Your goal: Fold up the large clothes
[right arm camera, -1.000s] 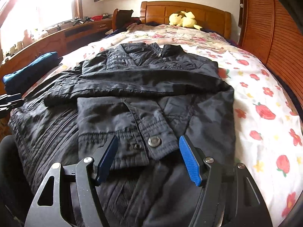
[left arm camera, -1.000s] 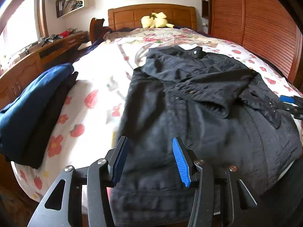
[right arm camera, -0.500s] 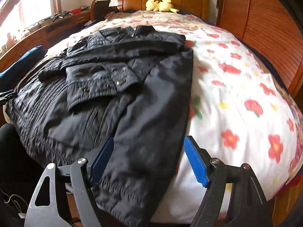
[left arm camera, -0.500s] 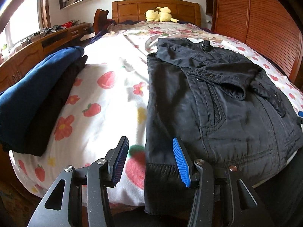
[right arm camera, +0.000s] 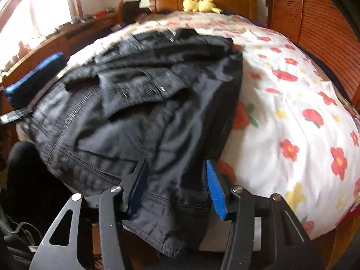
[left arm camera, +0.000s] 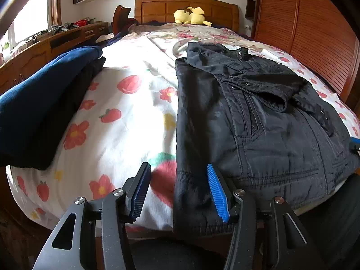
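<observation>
A black jacket point(left arm camera: 258, 117) lies front up on the floral bedspread point(left arm camera: 126, 117), sleeves folded across its chest and hem at the near bed edge. My left gripper point(left arm camera: 180, 191) hovers at the jacket's left hem corner. Its jaws are opening a little, and the corner's edge lies between them without being pressed. In the right wrist view the jacket point(right arm camera: 146, 112) is blurred. My right gripper point(right arm camera: 176, 189) straddles the right hem corner. Its jaws are closing, the fabric fills the gap between them, and no firm pinch shows.
A folded blue garment point(left arm camera: 40, 94) lies on a dark one at the bed's left edge. A yellow plush toy point(left arm camera: 191, 15) rests by the wooden headboard. A slatted wooden wardrobe point(left arm camera: 315, 33) lines the right side, and a cluttered desk point(left arm camera: 45, 45) the left.
Both grippers slid outward from the jacket's middle to its two hem corners. The right jaws widened, then narrowed around the fabric. The jacket lies as before.
</observation>
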`<state>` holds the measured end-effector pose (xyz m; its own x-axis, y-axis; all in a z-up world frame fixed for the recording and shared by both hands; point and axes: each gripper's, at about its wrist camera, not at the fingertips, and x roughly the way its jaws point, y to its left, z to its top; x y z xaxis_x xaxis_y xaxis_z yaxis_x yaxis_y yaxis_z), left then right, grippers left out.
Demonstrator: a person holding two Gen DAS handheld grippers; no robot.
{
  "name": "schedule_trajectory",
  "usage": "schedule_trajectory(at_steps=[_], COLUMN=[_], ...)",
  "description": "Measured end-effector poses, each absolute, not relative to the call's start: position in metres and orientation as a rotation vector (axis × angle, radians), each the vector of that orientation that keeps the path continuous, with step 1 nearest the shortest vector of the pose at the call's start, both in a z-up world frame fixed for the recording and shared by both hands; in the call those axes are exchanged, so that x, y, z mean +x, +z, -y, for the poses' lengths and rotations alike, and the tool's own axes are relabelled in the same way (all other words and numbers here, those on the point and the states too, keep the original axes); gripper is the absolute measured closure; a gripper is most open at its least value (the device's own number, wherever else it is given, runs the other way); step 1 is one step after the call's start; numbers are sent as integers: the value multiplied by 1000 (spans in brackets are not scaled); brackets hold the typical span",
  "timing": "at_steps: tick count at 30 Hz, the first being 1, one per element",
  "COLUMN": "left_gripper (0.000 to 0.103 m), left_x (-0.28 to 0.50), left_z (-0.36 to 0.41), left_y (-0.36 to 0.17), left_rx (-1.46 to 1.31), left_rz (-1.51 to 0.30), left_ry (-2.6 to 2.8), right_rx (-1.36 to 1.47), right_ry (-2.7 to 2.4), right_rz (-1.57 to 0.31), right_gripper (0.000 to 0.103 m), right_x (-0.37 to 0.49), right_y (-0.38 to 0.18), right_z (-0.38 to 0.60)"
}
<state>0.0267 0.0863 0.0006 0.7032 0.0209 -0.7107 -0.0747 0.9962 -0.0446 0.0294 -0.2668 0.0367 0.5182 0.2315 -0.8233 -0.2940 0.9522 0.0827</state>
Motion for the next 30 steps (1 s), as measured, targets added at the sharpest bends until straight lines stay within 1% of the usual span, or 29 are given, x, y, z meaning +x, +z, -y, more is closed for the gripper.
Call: schedule_trajectory(at_steps=[13,16,21,23,24,25,26,27,28,29,30], left_gripper=[50,50,50,57,65,72,76,90,95,96,97], left_x=[4,4,8,8,8,8,8,9,9,9,8], left_z=[-77,-77,-75,-73,-71,-69,-66,-64,-63,-64,-65], left_y=[-4,-6,-6,-5,-4,-3,-1,2,6,12,18], left_rx=[-80,-82,-73,-63,-62,-53,-34,-21,-22,-35,-45], left_rz=[-819,-821,-825,-819,-816,-815,-818,-818,-812,-801,-785], left_ry=[11,12,17,7,-2,-5,-2,7,10,-2,-7], right_rx=[-77,-114,-125,-128,-133,-140,-142,-131,-110,-85,-81], right_ry=[251,243,229,232,240,250,250,255,268,286,295], right_rz=[-1061,-1089,-1087,-1082,-1075,-1057,-1049,-1045,-1037,-1017,-994], right_gripper=[50,50,50,50,55,61,72,80,84,88,90], right_x=[24,22,22,21,21,19,20,21,23,24,26], right_y=[16,12,11,11,11,14,15,18,22,30,37], right_z=[280,279,277,275,273,271,271,271,272,274,273])
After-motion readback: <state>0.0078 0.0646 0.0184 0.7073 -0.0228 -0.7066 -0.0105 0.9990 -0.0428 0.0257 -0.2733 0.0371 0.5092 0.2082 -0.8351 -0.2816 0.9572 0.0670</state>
